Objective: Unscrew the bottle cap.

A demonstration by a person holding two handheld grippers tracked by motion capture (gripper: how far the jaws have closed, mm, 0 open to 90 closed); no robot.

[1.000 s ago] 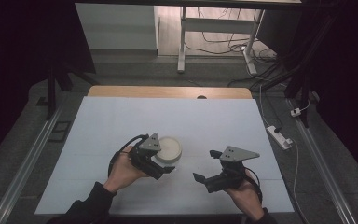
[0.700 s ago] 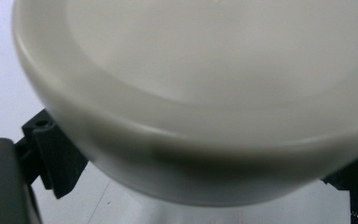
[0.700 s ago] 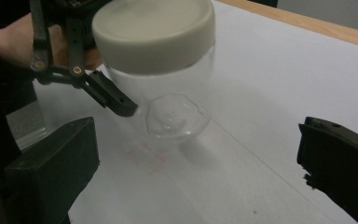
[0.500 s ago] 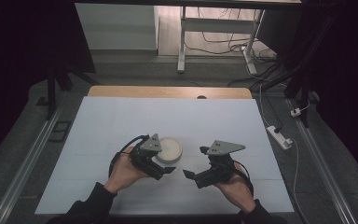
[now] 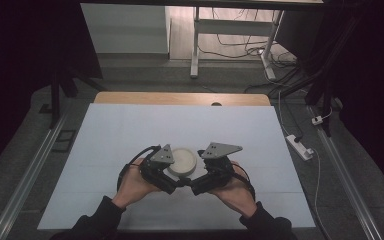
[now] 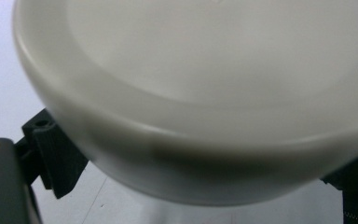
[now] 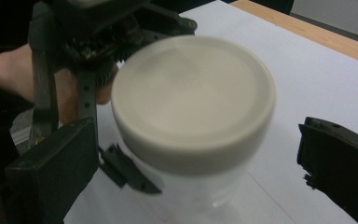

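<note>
A clear jar with a round cream lid (image 5: pixel 183 160) stands on the white table (image 5: pixel 130 130) near its front middle. My left gripper (image 5: pixel 176 179) reaches in from the left and is shut on the jar's body below the lid; in the left gripper view the lid (image 6: pixel 200 79) looms close between the jaws of my left gripper (image 6: pixel 200 186). My right gripper (image 5: pixel 194 181) comes in from the right. In the right gripper view its gripper (image 7: pixel 198 163) is open, one jaw on each side of the lid (image 7: pixel 193 98), apart from it. The left gripper (image 7: pixel 84 56) and hand show behind the jar.
A wooden strip (image 5: pixel 180 98) runs along the table's far edge. A white power strip (image 5: pixel 300 146) lies on the floor to the right, and a desk frame (image 5: pixel 195 45) with cables stands beyond the table.
My right gripper has moved left and forward to the jar, its jaws now straddling the lid. The left gripper and jar have stayed put.
</note>
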